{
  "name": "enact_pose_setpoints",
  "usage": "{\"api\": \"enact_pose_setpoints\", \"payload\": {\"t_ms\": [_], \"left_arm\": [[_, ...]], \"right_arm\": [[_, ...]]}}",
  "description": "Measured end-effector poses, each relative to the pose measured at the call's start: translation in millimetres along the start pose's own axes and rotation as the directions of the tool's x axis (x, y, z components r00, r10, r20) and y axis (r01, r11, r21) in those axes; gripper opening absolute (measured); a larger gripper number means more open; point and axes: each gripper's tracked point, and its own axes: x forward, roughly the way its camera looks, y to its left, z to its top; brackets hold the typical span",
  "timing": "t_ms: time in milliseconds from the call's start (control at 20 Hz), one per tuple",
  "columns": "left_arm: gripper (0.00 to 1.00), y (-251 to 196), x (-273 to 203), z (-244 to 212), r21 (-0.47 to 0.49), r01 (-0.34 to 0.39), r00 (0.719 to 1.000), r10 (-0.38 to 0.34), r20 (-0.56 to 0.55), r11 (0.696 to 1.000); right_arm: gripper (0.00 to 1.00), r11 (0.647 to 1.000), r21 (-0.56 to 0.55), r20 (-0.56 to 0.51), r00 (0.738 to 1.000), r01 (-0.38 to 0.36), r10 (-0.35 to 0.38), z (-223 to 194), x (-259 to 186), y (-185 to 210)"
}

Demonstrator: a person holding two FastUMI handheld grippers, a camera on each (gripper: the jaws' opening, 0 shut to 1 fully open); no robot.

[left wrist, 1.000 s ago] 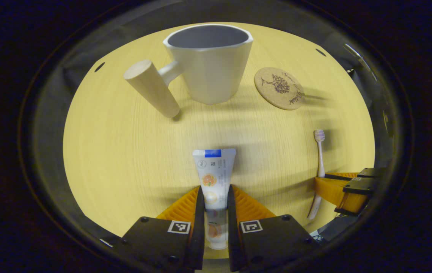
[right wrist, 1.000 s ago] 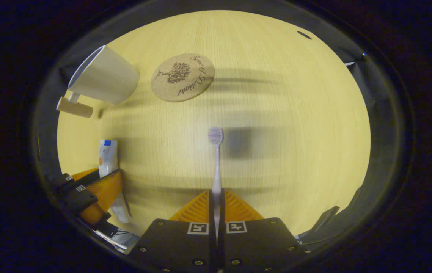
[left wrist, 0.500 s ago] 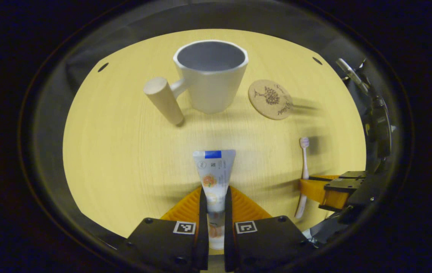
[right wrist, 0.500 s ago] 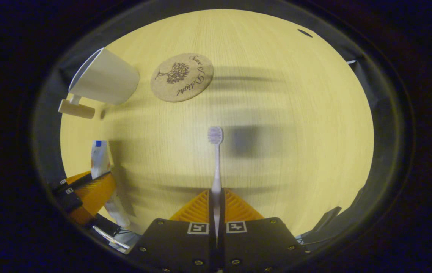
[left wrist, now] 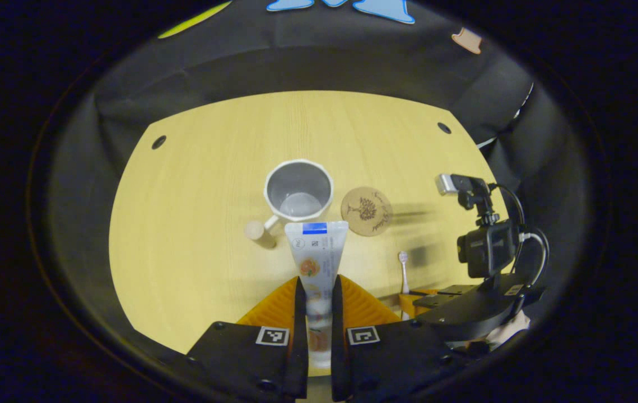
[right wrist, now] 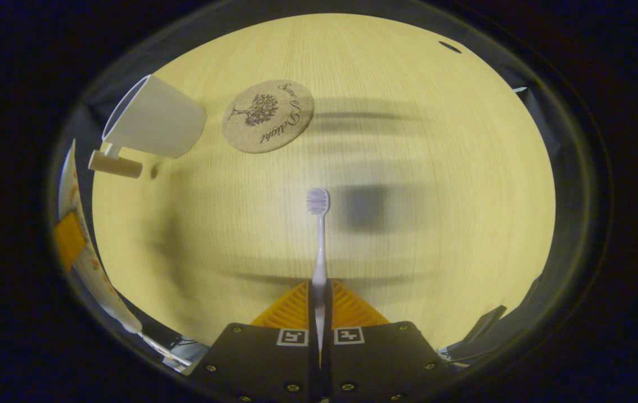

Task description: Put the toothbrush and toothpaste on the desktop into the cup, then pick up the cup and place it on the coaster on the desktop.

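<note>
The left gripper point(left wrist: 316, 296) is raised high with both fingers clamped on the toothpaste tube point(left wrist: 315, 263), while the right gripper point(right wrist: 319, 296) grips the toothbrush point(right wrist: 319, 246) handle.

The toothpaste point(left wrist: 316, 263) is clamped by the left gripper point(left wrist: 316, 313), apparently raised above the desktop point(left wrist: 184, 224), just before the cup point(left wrist: 298, 192).

Black claw point(left wrist: 316, 313) housings, square markers
</note>
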Motion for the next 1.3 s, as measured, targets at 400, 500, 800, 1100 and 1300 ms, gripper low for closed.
{"api": "enact_pose_setpoints", "payload": {"t_ms": [400, 500, 800, 1100, 1300], "left_arm": [[0.24, 8, -4, 89, 0.061, -0.011, 0.996, 0.005, 0.094, 0.998], [0.23, 12, 0, 110, 0.072, -0.015, 0.994, 0.007, 0.109, 0.997], [0.23, 19, 31, 172, 0.166, -0.068, 0.984, 0.038, 0.175, 0.984], [0.24, 5, 51, 195, 0.181, -0.026, 0.957, -0.028, 0.290, 0.983], [0.24, 12, 56, 192, 0.173, -0.038, 0.934, -0.026, 0.357, 0.984]], "right_arm": [[0.02, 0.998, 0.042, -0.001, 0.999, -0.052, 0.052, 0, 0, 0], [0.02, 0.998, 0.043, -0.001, 0.998, -0.056, 0.056, 0, 0, 0], [0.03, 0.998, 0.041, 0.002, 0.999, -0.050, 0.050, 0, 0, 0], [0.02, 0.997, 0.054, -0.009, 0.999, -0.050, 0.051, 0, 0, 1], [0.02, 0.997, 0.061, -0.013, 0.998, -0.056, 0.057, 0, -1, 1]]}}
